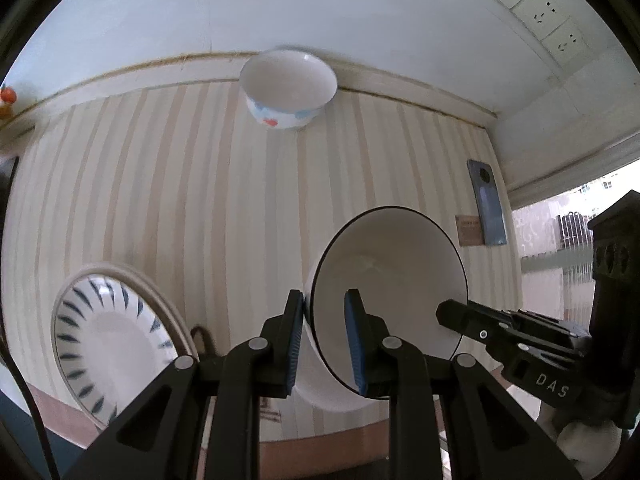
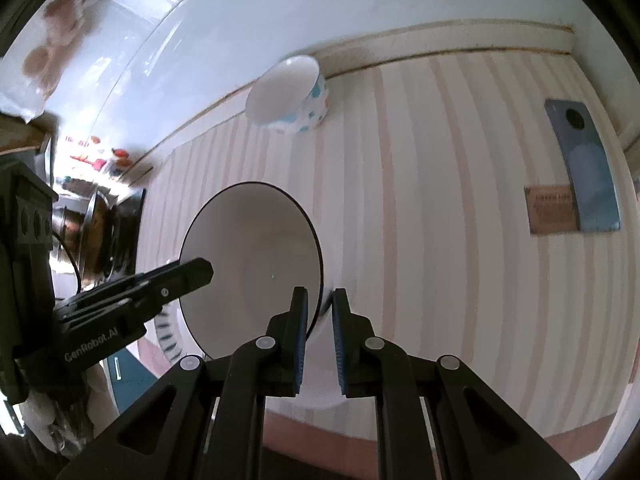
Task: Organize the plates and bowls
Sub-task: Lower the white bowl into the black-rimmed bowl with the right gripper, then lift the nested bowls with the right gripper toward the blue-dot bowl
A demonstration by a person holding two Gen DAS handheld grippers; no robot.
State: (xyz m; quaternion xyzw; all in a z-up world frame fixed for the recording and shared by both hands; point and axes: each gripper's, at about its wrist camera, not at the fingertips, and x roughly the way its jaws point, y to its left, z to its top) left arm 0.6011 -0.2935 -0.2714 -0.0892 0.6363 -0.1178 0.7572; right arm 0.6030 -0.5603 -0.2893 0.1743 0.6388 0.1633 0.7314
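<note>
A white bowl with a thin black rim [image 1: 396,264] is held tilted above the striped table, its opening facing me. My left gripper [image 1: 326,340] is shut on its left rim, one pad inside and one outside. My right gripper [image 2: 320,334] is shut on the opposite rim of the same bowl [image 2: 252,256]. A small white bowl with blue and red spots [image 1: 288,88] stands at the far table edge by the wall; it also shows in the right wrist view [image 2: 288,96]. A plate with blue streaks [image 1: 108,336] lies at the near left on a pale plate.
A blue-grey phone [image 1: 486,208] and a small brown card [image 1: 469,230] lie on the striped tablecloth [image 1: 200,200] at the right. Wall sockets [image 1: 536,12] are on the white wall. A window is at the far right. A dark cable runs by the plates.
</note>
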